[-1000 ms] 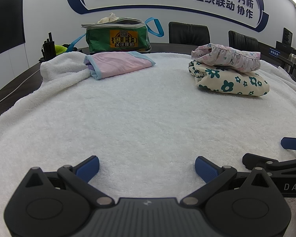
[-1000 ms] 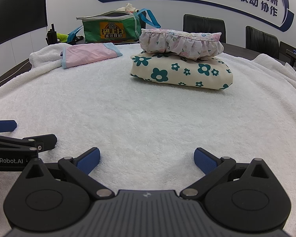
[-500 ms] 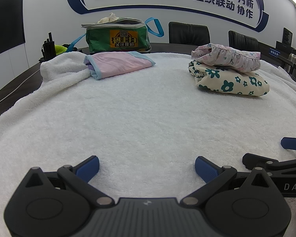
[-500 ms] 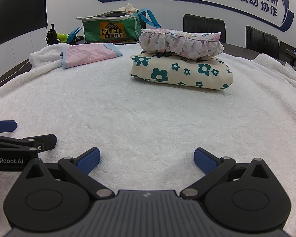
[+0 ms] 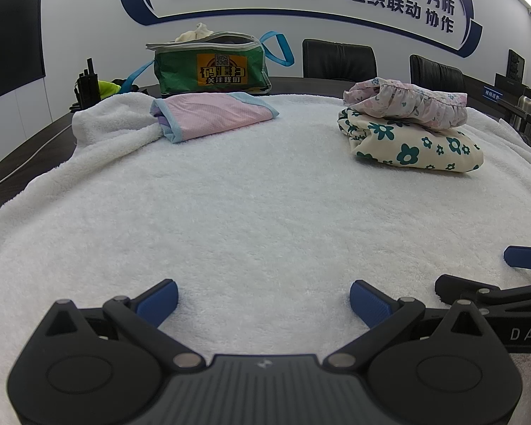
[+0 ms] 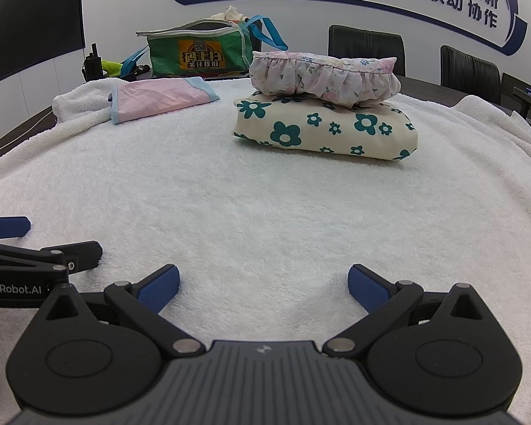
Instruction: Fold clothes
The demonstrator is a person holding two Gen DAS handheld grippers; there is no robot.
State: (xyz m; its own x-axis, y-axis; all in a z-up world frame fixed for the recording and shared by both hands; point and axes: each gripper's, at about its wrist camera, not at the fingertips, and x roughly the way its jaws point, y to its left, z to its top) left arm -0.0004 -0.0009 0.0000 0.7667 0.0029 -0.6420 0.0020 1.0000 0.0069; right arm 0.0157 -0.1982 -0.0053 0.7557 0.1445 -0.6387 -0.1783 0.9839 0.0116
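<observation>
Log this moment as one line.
left gripper open, empty | right gripper open, empty | pink garment folded | floral stack folded | white towel bare between

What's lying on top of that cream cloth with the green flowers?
A folded, ruffled pink floral garment rests on the cream flowered garment. Whatever lies folded inside either bundle is covered.

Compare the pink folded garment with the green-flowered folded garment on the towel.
The pink garment is thin and flat; the green-flowered garment is thick and puffy. The pink garment carries nothing; the green-flowered garment carries a ruffled pink floral piece. The pink garment has light-blue trim; the green-flowered one is cream. Both lie folded on the white towel.
</observation>
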